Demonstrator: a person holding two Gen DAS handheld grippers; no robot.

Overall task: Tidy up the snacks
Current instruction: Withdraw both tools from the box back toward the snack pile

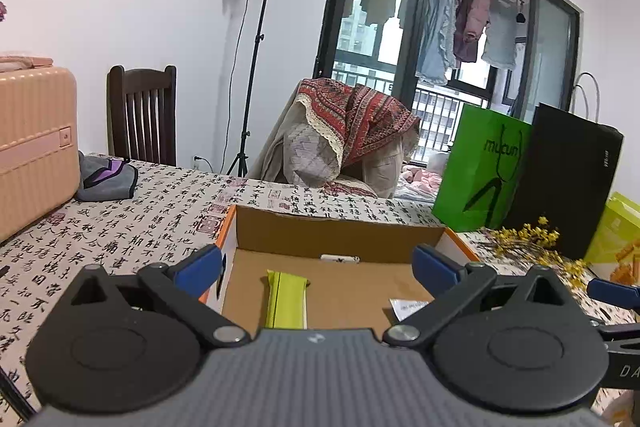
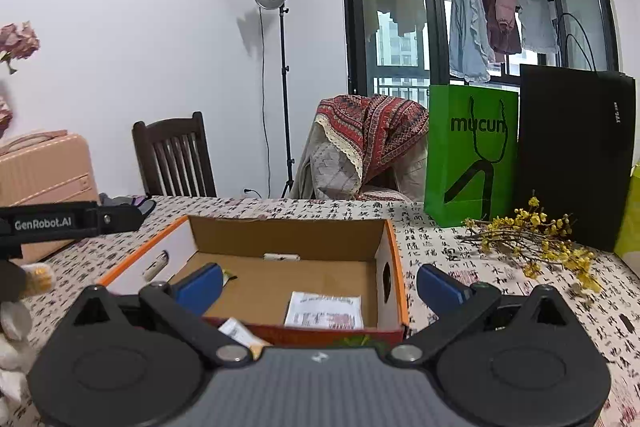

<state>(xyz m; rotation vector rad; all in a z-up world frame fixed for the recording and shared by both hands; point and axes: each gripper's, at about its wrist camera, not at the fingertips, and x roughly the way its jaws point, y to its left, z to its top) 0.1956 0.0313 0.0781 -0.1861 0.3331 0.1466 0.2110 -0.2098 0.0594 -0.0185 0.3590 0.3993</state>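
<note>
Left wrist view shows the left gripper point(image 1: 318, 269) hovering level over the cardboard box point(image 1: 336, 227), jaws spread and empty; the yellow-green snack bar point(image 1: 286, 301) lies inside. Right gripper point(image 2: 320, 287) is also spread, empty. Lowering carelessly, a finger could catch the box wall.

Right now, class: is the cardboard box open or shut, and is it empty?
Open and not empty. The cardboard box has no lid on top; a green snack bar and a white packet lie on its floor.
</note>
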